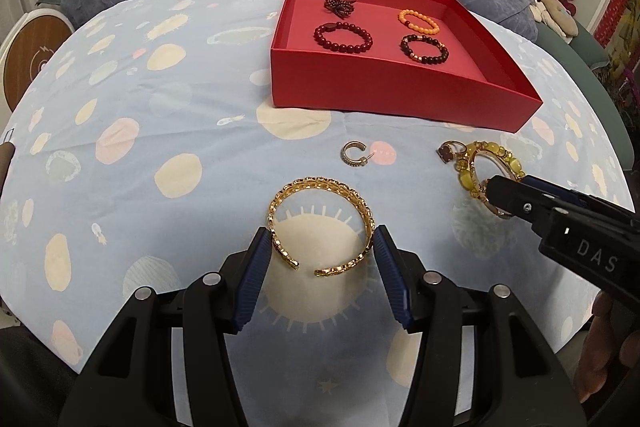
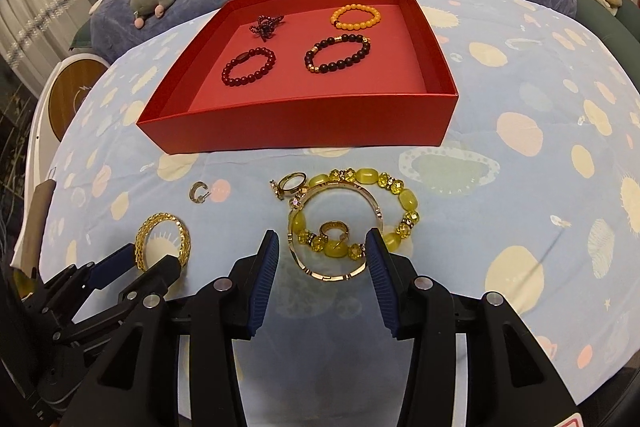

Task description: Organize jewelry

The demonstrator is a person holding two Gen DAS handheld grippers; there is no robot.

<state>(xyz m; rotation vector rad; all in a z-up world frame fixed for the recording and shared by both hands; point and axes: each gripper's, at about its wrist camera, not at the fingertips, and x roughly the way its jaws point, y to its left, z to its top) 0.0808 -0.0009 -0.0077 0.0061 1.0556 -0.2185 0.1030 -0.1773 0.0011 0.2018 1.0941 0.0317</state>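
Red box [image 1: 360,83] sits far on the blue spotted cloth [image 1: 160,107]; 4 beaded pieces lie inside: dark red bracelet [image 1: 343,37], orange bracelet [image 1: 419,22], dark brown bracelet [image 1: 424,49], small beaded knot [image 1: 340,5].

Left gripper [image 1: 322,247]: jaws spread, straddling the open gold cuff [image 1: 320,225] flat on the cloth. Left pad touches or nearly touches the cuff's rim; cannot tell if the pads press.

Right gripper [image 2: 320,253]: jaws apart around the near end of a gold bangle [image 2: 336,231], which overlaps a yellow bead bracelet [image 2: 360,211]; a small ring [image 2: 334,229] lies within. Pads look just clear.

Loose hoop earring [image 1: 354,153] and another ring [image 2: 290,183] lie between box and grippers.
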